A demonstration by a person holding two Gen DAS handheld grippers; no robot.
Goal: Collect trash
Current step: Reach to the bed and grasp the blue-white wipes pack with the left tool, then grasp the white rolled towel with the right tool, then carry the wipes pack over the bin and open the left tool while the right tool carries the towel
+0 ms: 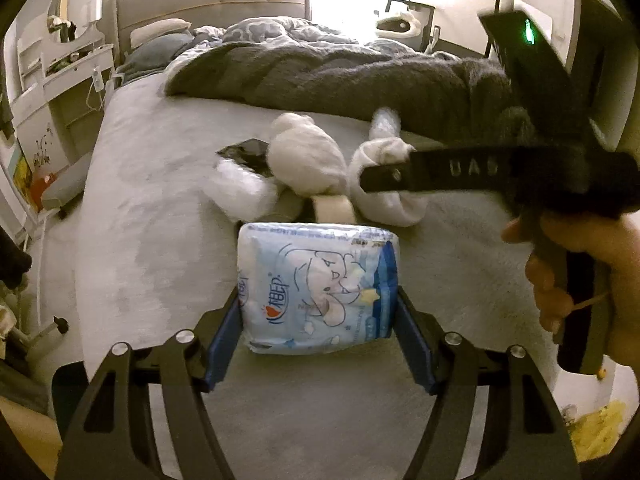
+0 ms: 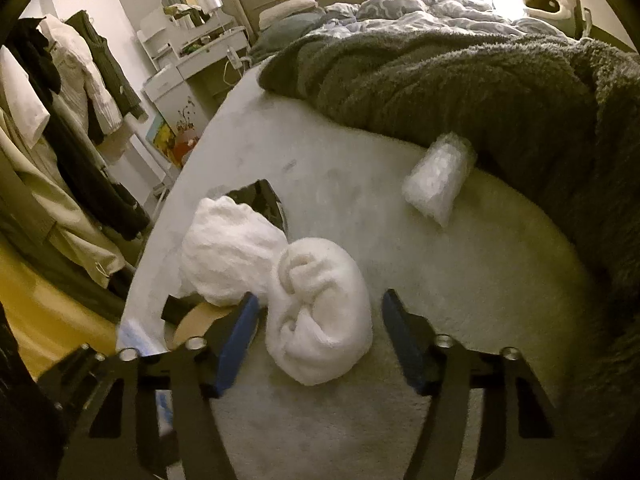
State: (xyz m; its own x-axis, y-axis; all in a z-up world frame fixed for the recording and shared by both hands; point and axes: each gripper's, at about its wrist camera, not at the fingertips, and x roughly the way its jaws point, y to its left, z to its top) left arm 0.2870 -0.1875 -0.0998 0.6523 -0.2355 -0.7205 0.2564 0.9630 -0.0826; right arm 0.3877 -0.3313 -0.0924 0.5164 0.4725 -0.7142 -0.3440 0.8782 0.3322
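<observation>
A blue-and-white tissue pack (image 1: 320,288) lies on the pale bed sheet (image 1: 160,220). My left gripper (image 1: 318,316) is around it, with both blue pads against its sides. In the right wrist view a crumpled white wad (image 2: 320,320) sits between the pads of my right gripper (image 2: 316,328). The pads stand close to the wad with a thin gap on the right side. A second white wad (image 2: 228,248) touches it on the left. A roll of bubble wrap (image 2: 436,180) lies further back beside the blanket.
A dark fuzzy blanket (image 2: 440,92) covers the far and right part of the bed. A dark flat wrapper (image 2: 260,200) and a tape roll (image 1: 332,208) lie near the wads. A person's hand (image 1: 560,280) holds the right tool. Clothes (image 2: 80,100) hang at the left.
</observation>
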